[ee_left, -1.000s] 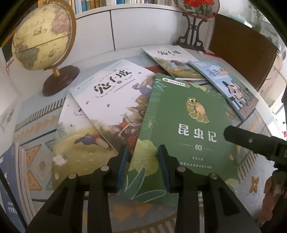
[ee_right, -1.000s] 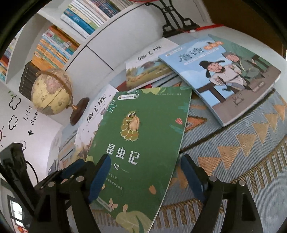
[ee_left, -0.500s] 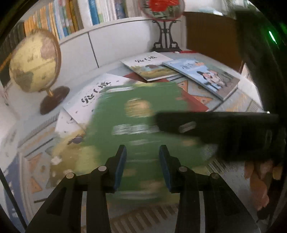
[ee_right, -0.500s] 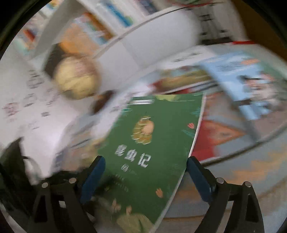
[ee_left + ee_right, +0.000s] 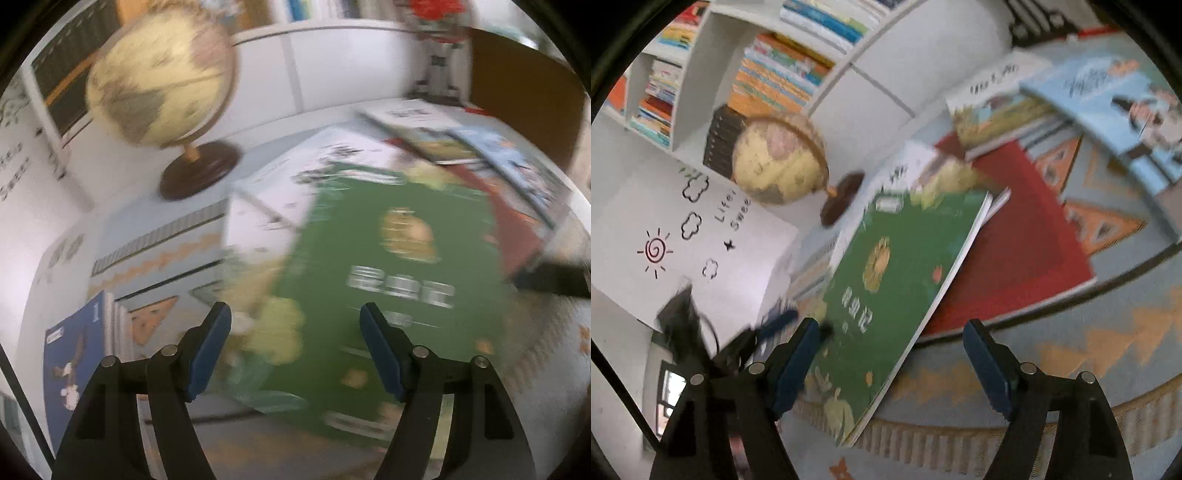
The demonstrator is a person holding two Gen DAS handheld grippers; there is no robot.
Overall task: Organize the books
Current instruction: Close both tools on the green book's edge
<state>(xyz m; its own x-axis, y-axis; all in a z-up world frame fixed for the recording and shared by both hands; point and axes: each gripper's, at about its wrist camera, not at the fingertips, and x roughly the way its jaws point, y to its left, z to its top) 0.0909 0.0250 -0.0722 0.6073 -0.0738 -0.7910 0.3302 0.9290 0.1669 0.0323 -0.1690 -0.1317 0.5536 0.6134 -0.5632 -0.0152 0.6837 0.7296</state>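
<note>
left tongs (image 5: 295, 325) opening over green book (image 5: 388, 295); right tongs (image 5: 890, 343) wide, empty.

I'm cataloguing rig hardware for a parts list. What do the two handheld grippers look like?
Both match: the left gripper and right gripper have matte black angular finger arms with silver round pins at the joints, and flat blue pads lining the inner faces. No cables, markings or sleeves are clearly visible.

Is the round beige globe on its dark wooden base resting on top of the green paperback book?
No. In the right wrist view the round beige globe stands on the table beyond the green paperback book, apart from it.
</note>
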